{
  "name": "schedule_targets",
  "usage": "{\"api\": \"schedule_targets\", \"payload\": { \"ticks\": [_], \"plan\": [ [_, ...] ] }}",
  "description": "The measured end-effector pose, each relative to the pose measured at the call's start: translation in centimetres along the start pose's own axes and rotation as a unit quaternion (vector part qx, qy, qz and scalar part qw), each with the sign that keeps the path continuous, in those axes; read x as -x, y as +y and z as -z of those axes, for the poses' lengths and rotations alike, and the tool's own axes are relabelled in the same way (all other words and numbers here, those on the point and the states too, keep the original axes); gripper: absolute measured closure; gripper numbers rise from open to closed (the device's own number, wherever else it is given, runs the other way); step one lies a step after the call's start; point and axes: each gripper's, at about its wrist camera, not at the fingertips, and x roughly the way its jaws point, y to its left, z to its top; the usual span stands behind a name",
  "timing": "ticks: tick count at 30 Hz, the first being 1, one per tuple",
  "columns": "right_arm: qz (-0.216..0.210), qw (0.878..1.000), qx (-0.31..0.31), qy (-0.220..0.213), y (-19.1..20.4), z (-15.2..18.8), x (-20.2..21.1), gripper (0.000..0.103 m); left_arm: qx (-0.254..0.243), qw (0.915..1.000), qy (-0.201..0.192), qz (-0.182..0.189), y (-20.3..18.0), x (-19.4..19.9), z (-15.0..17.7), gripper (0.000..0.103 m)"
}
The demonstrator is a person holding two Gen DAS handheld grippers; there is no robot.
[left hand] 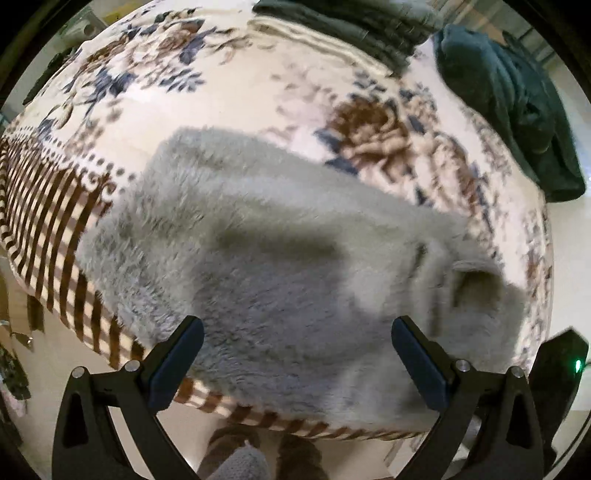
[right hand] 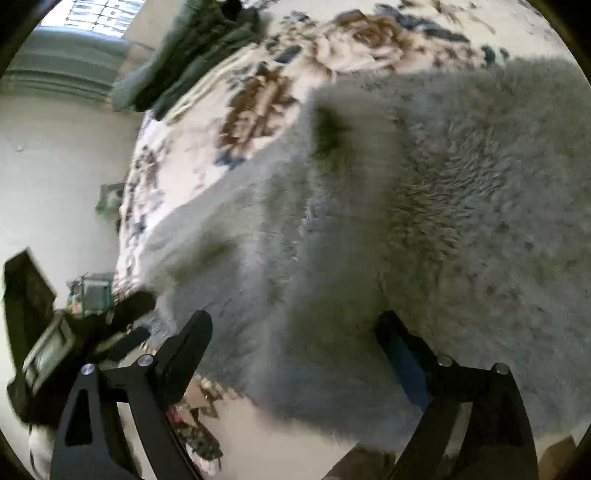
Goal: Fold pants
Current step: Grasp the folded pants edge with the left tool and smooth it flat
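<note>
Both grippers, left gripper point(left hand: 297, 363) and right gripper point(right hand: 293, 356), hover spread and empty over the grey fleece pants point(left hand: 280, 251), whose long axis runs leftward across the floral blanket point(left hand: 229, 92).

1. One pair of grey fleece pants point(left hand: 280, 258), spread on the bed.
2. One floral blanket point(left hand: 207, 96) with a striped border, covering that bed.
3. Two dark green garments: one folded pile point(left hand: 354, 26) at the far edge, one loose heap point(left hand: 509, 103) at the far right.
4. Two grippers: the left gripper point(left hand: 297, 363) and the right gripper point(right hand: 295, 354).
</note>
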Motion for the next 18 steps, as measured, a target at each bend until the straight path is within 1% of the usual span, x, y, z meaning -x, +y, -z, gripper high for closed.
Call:
{"api": "schedule_targets", "payload": {
  "ticks": [1, 3, 5, 6, 7, 8, 10, 12, 14, 15, 16, 17, 18],
  "plan": [
    [0.001, 1.000, 0.000, 0.000, -0.2, 0.1, 1.0, 0.010, -0.001, 1.0000, -0.002, 0.008, -0.6, 0.3, -0.2, 0.000],
    [0.016, 1.000, -0.006, -0.013, -1.6, 0.3, 4.2, 0.010, -0.004, 0.9997, -0.001, 0.024, -2.1, 0.7, -0.6, 0.000],
    [0.045, 0.999, -0.012, -0.027, -3.0, 0.3, 7.0, 0.009, -0.015, 0.9989, 0.001, 0.045, -4.5, 0.8, -0.9, 0.000],
    [0.073, 0.997, -0.017, -0.030, -3.9, 0.3, 8.3, 0.009, -0.025, 0.9985, 0.001, 0.048, -5.9, 0.5, -1.0, 0.000],
    [0.095, 0.995, -0.023, -0.029, -4.4, 0.3, 9.3, 0.009, -0.033, 0.9983, 0.002, 0.048, -6.8, 0.3, -1.0, 0.000],
    [0.126, 0.991, -0.035, -0.026, -5.8, 0.4, 10.3, 0.008, -0.046, 0.9980, 0.003, 0.043, -8.3, -0.2, -0.9, 0.000],
    [0.155, 0.986, -0.062, -0.029, -8.9, 0.3, 11.6, 0.008, -0.072, 0.9968, 0.009, 0.034, -10.3, -1.4, -0.7, 0.000],
    [0.163, 0.983, -0.085, -0.031, -11.4, 0.2, 12.5, 0.008, -0.095, 0.9950, 0.019, 0.022, -12.3, -3.1, -0.6, 0.000],
    [0.171, 0.980, -0.096, -0.039, -13.1, 0.1, 13.0, 0.008, -0.106, 0.9939, 0.025, 0.015, -13.4, -4.6, -0.6, 0.001],
    [0.178, 0.978, -0.098, -0.040, -13.7, -0.1, 13.0, 0.008, -0.117, 0.9925, 0.031, 0.016, -14.1, -5.6, -0.7, 0.009],
    [0.184, 0.977, -0.100, -0.040, -14.0, -0.2, 12.9, 0.008, -0.124, 0.9914, 0.037, 0.020, -14.6, -6.3, -0.7, 0.031],
    [0.188, 0.976, -0.105, -0.043, -14.8, -0.2, 13.2, 0.008, -0.134, 0.9897, 0.043, 0.028, -15.1, -7.0, -0.7, 0.048],
    [0.191, 0.975, -0.107, -0.044, -15.1, -0.4, 13.0, 0.008, -0.143, 0.9878, 0.050, 0.037, -15.4, -7.6, -0.5, 0.088]
  ]
}}
